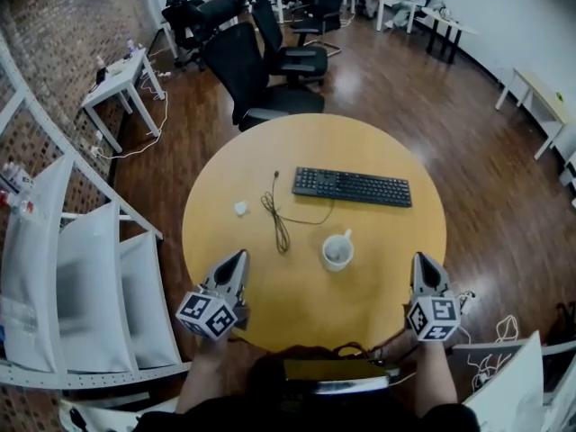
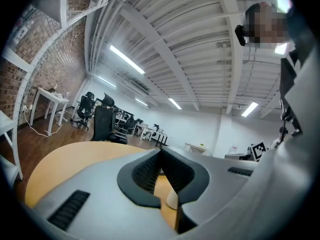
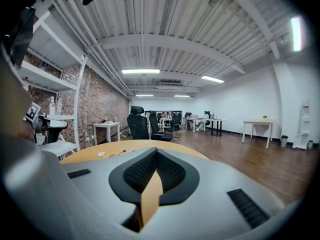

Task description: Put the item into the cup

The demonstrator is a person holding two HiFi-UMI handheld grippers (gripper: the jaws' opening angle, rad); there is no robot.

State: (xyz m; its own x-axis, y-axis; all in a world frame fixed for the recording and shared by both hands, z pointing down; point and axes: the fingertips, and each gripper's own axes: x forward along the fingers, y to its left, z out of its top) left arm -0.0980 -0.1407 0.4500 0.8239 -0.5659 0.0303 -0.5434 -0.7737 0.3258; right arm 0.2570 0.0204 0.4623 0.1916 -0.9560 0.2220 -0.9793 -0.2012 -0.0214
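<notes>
The left gripper (image 1: 239, 257) and the right gripper (image 1: 424, 261) are held over the near edge of the bench (image 1: 378, 309), each with its jaws together and nothing between them. The small white item (image 1: 240, 208) lies toward the left edge, near the black cable (image 1: 279, 219); the cup (image 1: 337, 251) stands nearer the middle. The item is likely to be pushed away if the jaws are not parted before the reach. The cable could be snagged, or the cup knocked over.

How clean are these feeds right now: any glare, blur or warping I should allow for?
Head view: even light, cup and keyboard sharp, fisheye bends the shelving. Left gripper view: heavy barrel warp, dark corners, near jaws slightly soft. Right gripper view: same warp, ceiling light strips bright.
</notes>
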